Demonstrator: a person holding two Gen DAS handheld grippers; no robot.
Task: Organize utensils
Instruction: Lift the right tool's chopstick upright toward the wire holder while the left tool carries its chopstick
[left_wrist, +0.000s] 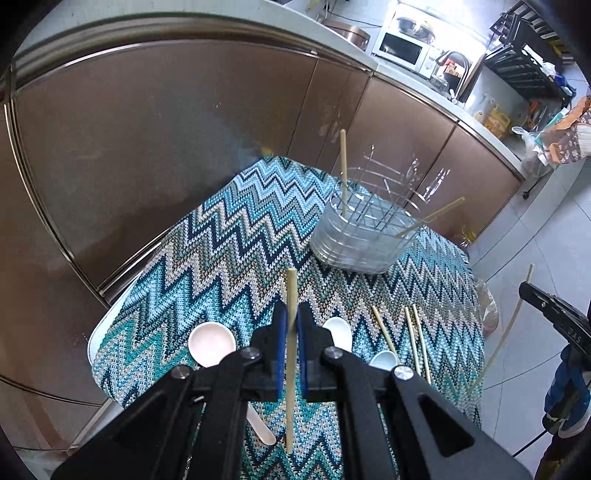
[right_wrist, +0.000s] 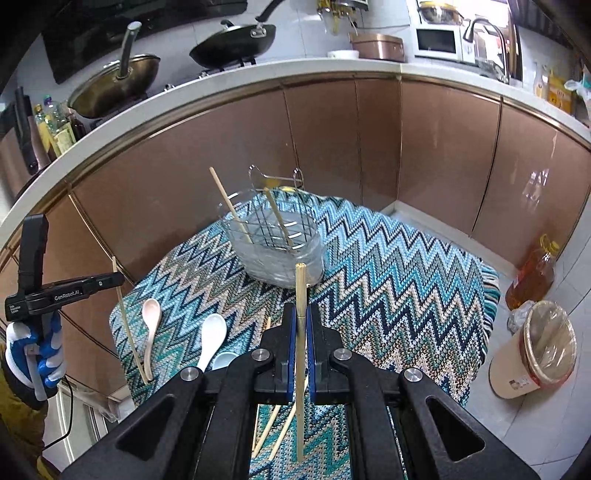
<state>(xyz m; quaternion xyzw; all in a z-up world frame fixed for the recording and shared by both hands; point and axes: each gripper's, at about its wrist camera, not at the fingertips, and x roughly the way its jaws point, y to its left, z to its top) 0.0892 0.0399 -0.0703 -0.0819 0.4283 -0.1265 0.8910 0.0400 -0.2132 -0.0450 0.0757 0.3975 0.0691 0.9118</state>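
Chopsticks are the main load here: each tongs is closed on one. The left tongs (left_wrist: 291, 325) pinches a chopstick (left_wrist: 291, 354) between its blue pads, the stick standing nearly upright, its top above the fingers and its lower end hanging below them, above the near part of the surface (left_wrist: 229, 236). In the right wrist view the left tongs (right_wrist: 114, 277) shows beyond the surface's left edge, gripped by a blue-and-white gloved hand (right_wrist: 35, 347), with its stick slanting down toward the near-left corner. The right tongs (right_wrist: 302, 325) is clamped the same way on another chopstick (right_wrist: 301, 354), also near vertical, above the near middle of the surface.

A clear holder (right_wrist: 275, 247) with a wire rack inside stands toward the far edge of the zigzag cloth; two chopsticks lean in it, tips up. Three spoons lie near the near-left part of the surface: a pink spoon (right_wrist: 150, 332), a white spoon (right_wrist: 212, 339) just right of it, and a pale blue spoon (right_wrist: 223, 360) partly hidden by the right tongs. Three loose chopsticks (left_wrist: 413, 339) lie flat toward the near edge.
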